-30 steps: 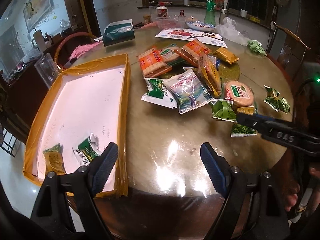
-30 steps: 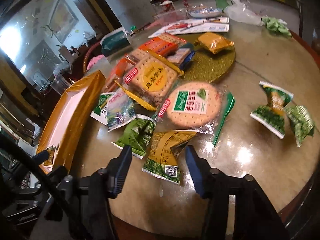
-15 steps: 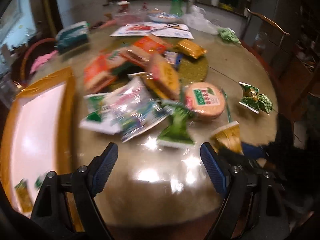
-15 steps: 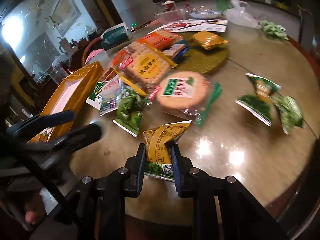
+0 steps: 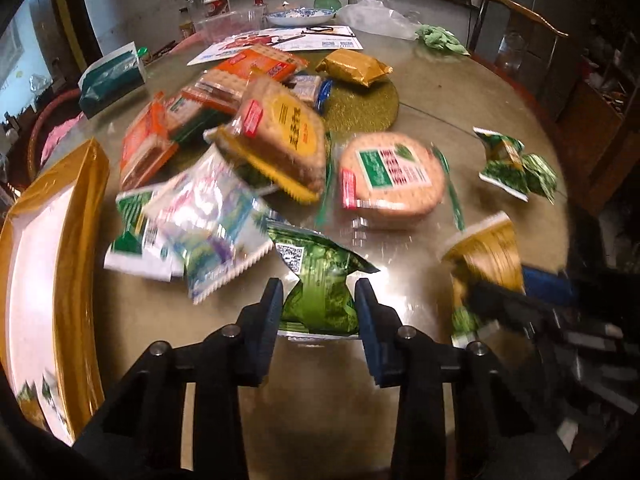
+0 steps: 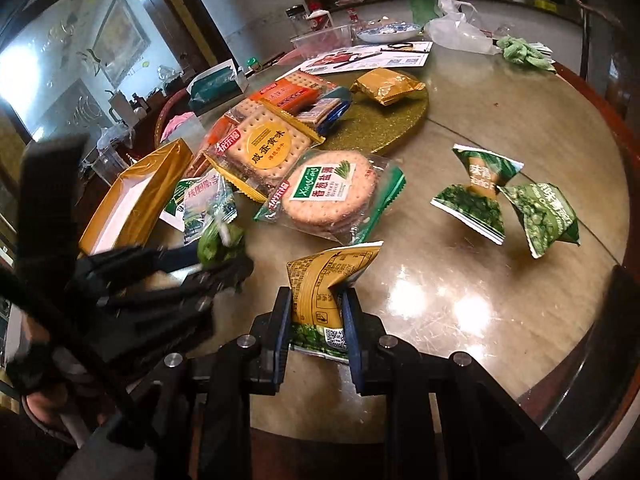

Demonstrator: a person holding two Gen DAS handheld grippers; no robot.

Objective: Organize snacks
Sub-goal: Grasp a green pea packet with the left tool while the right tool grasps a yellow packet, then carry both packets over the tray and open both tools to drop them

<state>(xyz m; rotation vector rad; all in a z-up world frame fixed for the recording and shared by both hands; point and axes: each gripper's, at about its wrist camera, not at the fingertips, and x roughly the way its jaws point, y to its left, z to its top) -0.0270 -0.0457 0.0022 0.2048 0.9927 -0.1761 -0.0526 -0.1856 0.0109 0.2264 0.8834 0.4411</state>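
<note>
Loose snack packets lie on a round table. In the left wrist view my left gripper (image 5: 318, 300) has a green snack packet (image 5: 320, 276) between its blue pads; the jaws are closing and the pads touch its sides. My right gripper (image 6: 316, 312) is shut on a yellow-and-green snack packet (image 6: 324, 276), whose top stands up above the fingers. The same packet (image 5: 484, 256) appears blurred at the right of the left wrist view. A white tray with a gold rim (image 5: 76, 240) sits at the left with two small packets (image 5: 36, 392) in its near corner.
A heap of biscuit packs (image 5: 280, 140) and a round cracker pack (image 5: 392, 180) lie mid-table beside a gold mat (image 5: 360, 104). Two green packets (image 6: 504, 200) sit to the right. A tissue box (image 5: 112, 76), papers, a bowl and a plastic bag stand at the back. A chair (image 5: 520, 8) is beyond.
My left gripper swung right from beside the tray to the snack heap and closed around the green packet. My right gripper closed on the yellow-and-green packet and holds it.
</note>
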